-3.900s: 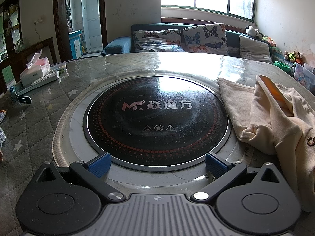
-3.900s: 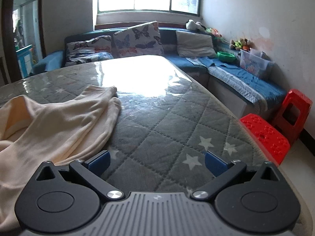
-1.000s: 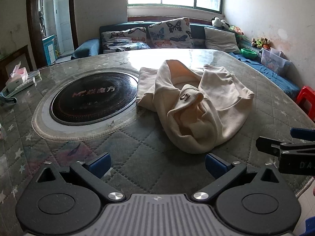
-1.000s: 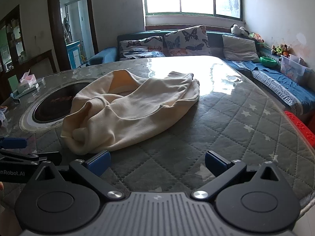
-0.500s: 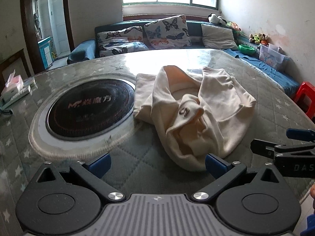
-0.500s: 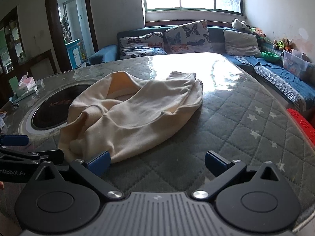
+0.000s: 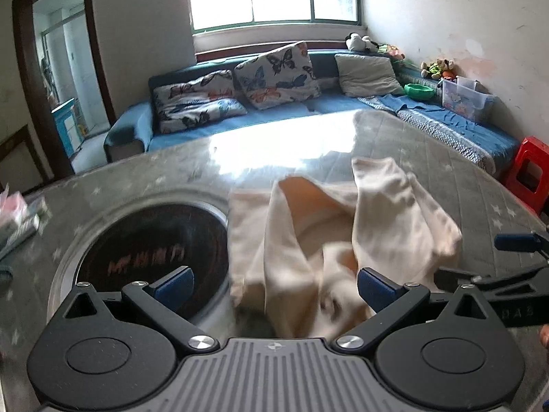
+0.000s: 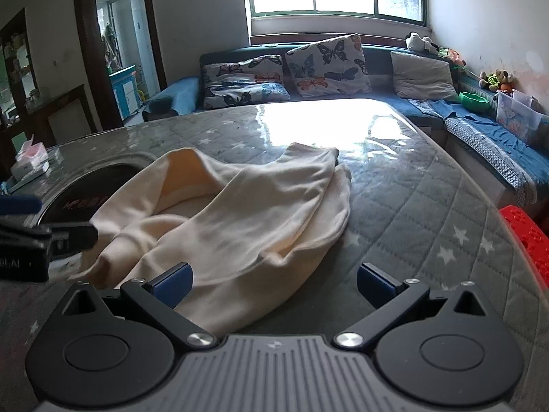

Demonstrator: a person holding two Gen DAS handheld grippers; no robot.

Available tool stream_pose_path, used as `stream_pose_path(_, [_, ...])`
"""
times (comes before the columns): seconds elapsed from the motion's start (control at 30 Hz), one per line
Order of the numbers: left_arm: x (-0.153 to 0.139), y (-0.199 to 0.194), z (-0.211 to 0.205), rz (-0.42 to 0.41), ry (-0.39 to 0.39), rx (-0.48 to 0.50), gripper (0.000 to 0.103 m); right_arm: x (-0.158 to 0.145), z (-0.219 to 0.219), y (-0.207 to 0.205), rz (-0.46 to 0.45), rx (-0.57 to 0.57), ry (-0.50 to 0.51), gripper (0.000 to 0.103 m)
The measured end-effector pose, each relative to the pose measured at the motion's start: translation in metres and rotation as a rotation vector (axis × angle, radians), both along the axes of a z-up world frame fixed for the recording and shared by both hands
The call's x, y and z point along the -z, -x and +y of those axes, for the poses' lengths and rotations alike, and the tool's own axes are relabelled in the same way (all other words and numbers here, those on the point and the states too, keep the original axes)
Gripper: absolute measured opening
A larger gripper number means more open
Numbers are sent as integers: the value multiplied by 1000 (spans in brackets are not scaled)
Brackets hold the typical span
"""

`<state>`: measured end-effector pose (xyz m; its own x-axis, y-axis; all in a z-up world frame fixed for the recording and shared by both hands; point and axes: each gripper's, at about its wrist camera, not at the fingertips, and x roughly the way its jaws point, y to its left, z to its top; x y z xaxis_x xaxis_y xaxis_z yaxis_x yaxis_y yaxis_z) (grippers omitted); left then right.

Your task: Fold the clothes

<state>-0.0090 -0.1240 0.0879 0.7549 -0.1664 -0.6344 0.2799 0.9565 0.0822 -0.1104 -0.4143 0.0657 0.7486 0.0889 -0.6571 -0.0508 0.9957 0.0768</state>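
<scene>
— Cream cotton first: what lies closest to you?

— My left gripper [image 7: 276,283] stands with its blue-padded jaws spread wide and nothing between them, right over the near hem of the crumpled cream-coloured sweatshirt [image 7: 329,240]. My right gripper [image 8: 274,283] is just as wide and bare, its left pad touching or nearly touching that same heap's near edge.

— And where does the garment lie?

— Bunched on the grey quilted star-print table cover [image 8: 429,213], partly overlapping the round black glass cooktop [image 7: 154,240] set into the table. Beyond stand the butterfly-print cushions [image 8: 326,65] on the blue sofa.

— How should we begin?

— I judge I should pinch one single layer at each near corner, then draw apart to flatten it before any fold.
</scene>
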Motion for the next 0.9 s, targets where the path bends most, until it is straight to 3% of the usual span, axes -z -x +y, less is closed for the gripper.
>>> stream_pose_path(0.23, [0,-45,-17,1,-20,2,102,-4,-10,-32,3,7,10,102])
stream_pose_path(0.5, [8,-72,-34,19,-55,24,102,-4,-17,-61,11,14,11,99])
stream_pose_path(0.7, [18,-97,-36,48,-69,25,102,-4,-22,-81,26,27,-4,93])
stream_pose_path(0.9, [29,-118,-39,72,-74,67,88,-1,-32,-107,48,51,-36,84])
